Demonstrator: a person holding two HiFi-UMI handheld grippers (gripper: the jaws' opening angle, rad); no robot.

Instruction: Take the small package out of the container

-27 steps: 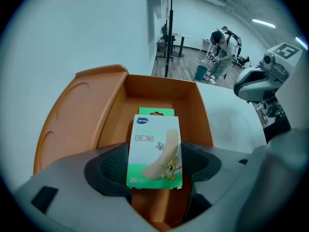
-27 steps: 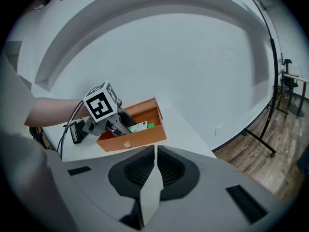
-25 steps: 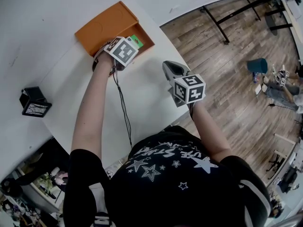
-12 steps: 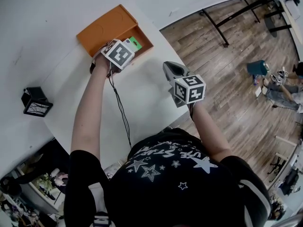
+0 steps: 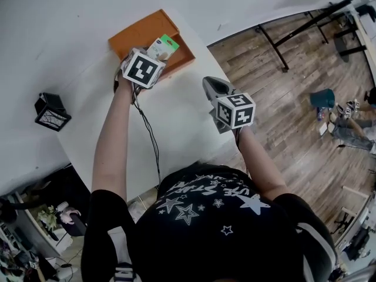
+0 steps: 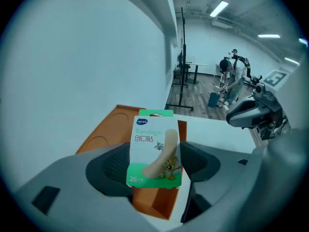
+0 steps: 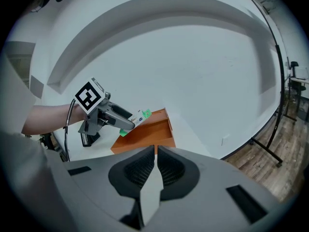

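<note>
Left claw clamping bandage package above orange container, right claw closed

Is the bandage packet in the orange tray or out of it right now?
Out. The left gripper has its jaws shut on the packet, holding it in the air above the tray.

Green-and-white package, orange container, white table.
</note>
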